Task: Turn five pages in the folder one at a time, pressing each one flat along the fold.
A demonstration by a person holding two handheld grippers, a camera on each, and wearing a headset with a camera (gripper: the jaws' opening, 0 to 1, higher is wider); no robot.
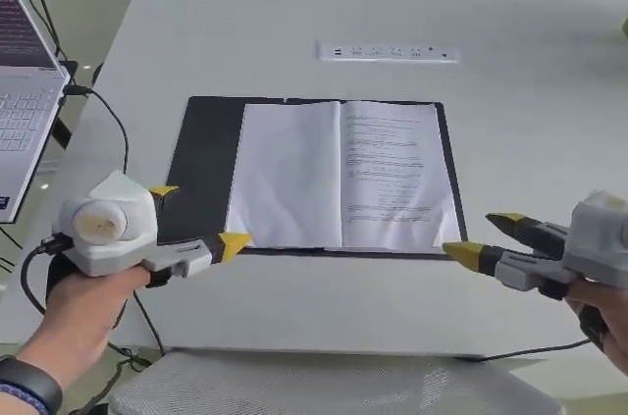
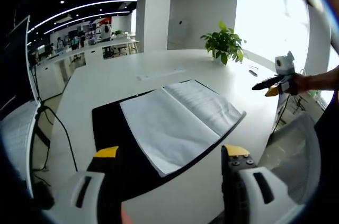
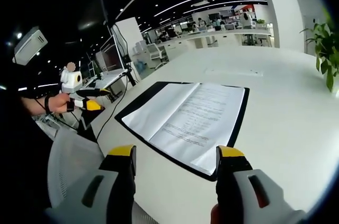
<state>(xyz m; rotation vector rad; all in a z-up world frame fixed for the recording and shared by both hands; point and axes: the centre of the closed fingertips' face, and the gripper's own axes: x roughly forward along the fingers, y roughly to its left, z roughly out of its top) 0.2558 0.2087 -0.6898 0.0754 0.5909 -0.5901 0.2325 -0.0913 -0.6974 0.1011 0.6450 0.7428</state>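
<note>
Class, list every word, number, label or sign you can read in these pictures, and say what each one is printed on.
No text can be read.
The right-hand page of the folder: printed lines, too small and blurred.
The laptop screen: lines of text, blurred.
The laptop keys: too small.
The power strip: no legible marking.

An open folder lies on the table, ahead of and between the left gripper and right gripper. A power strip lies beyond it; a laptop sits left of the left gripper.
</note>
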